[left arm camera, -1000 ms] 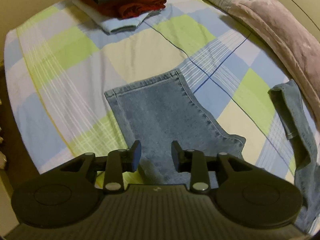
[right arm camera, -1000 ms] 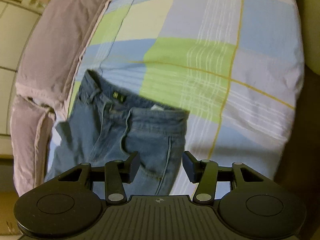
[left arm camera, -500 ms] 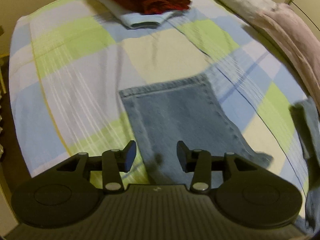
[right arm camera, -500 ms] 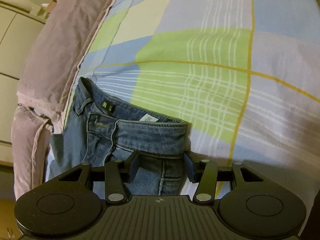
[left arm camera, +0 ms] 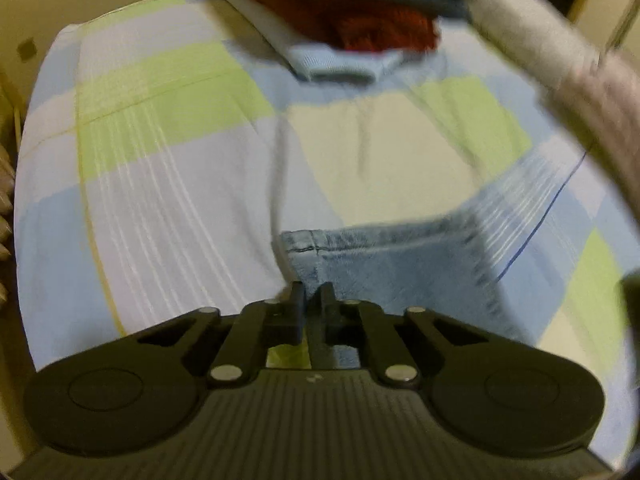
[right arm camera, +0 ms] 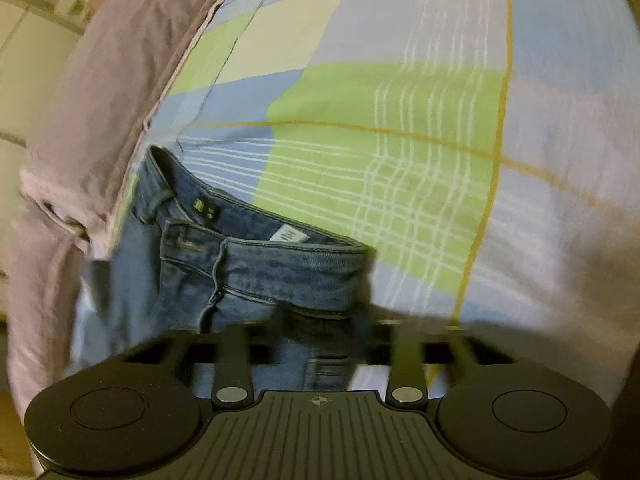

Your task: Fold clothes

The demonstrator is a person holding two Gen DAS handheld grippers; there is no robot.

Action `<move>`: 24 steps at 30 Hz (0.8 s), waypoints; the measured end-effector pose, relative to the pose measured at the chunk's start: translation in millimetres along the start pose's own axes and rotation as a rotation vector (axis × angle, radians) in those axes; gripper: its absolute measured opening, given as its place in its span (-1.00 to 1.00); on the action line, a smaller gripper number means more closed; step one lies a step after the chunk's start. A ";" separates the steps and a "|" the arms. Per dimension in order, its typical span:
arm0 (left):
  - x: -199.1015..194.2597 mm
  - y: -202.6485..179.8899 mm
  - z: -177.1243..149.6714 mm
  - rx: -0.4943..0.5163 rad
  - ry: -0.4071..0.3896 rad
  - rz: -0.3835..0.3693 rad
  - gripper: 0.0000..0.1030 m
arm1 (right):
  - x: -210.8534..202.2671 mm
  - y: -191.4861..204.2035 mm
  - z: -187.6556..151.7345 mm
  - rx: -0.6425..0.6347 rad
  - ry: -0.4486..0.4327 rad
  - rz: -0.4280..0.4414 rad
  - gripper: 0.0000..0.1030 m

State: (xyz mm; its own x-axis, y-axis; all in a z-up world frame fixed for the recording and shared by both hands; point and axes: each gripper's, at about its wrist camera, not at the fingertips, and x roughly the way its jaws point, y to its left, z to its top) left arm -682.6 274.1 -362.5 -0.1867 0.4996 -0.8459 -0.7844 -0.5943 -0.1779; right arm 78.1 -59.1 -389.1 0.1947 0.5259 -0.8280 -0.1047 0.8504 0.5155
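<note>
now l gripper (left arm camera: pixel 311 300) pinching jeans (left arm camera: pixel 384 256) hem, r gripper (right arm camera: pixel 320 334) blurred at waistband

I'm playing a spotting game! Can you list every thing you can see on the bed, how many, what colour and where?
jeans: one, blue denim, spread on the bed; waistband in the right view, leg hem in the left view.
bedsheet: one, checked green, blue, cream and lilac, under everything.
stack of folded clothes: one pile, red, dark and pale blue, far end of the bed.
blanket: one, pinkish-grey, along the bed's edge.
left hand-held gripper: one, black, shut at the hem.
right hand-held gripper: one, black, blurred, at the waistband.
</note>
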 end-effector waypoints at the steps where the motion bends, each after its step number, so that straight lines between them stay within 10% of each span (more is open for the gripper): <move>1: -10.3 5.1 2.3 -0.010 -0.023 -0.025 -0.96 | -6.7 7.7 2.2 -0.044 -0.015 -0.003 -0.59; 4: -51.5 23.2 10.5 0.003 -0.139 -0.078 -0.99 | -37.0 33.4 10.9 -0.182 -0.082 0.016 -0.64; 9: -66.6 44.3 2.3 0.090 -0.106 -0.060 -0.98 | -91.2 60.3 31.0 -0.327 -0.175 0.050 -0.65; 19: -64.3 31.8 -27.8 0.221 -0.052 0.143 -0.83 | -75.7 10.6 55.5 -0.181 -0.163 -0.211 -0.47; 24: -89.6 4.4 -10.3 0.157 -0.040 0.012 -0.75 | -80.6 13.9 70.4 -0.118 -0.220 -0.277 -0.12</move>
State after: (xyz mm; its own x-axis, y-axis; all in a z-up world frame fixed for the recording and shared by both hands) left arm -663.2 220.2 -292.6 -0.2173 0.5197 -0.8262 -0.8642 -0.4960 -0.0847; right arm 129.6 -90.7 -299.6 0.4350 0.2713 -0.8586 -0.1279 0.9625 0.2393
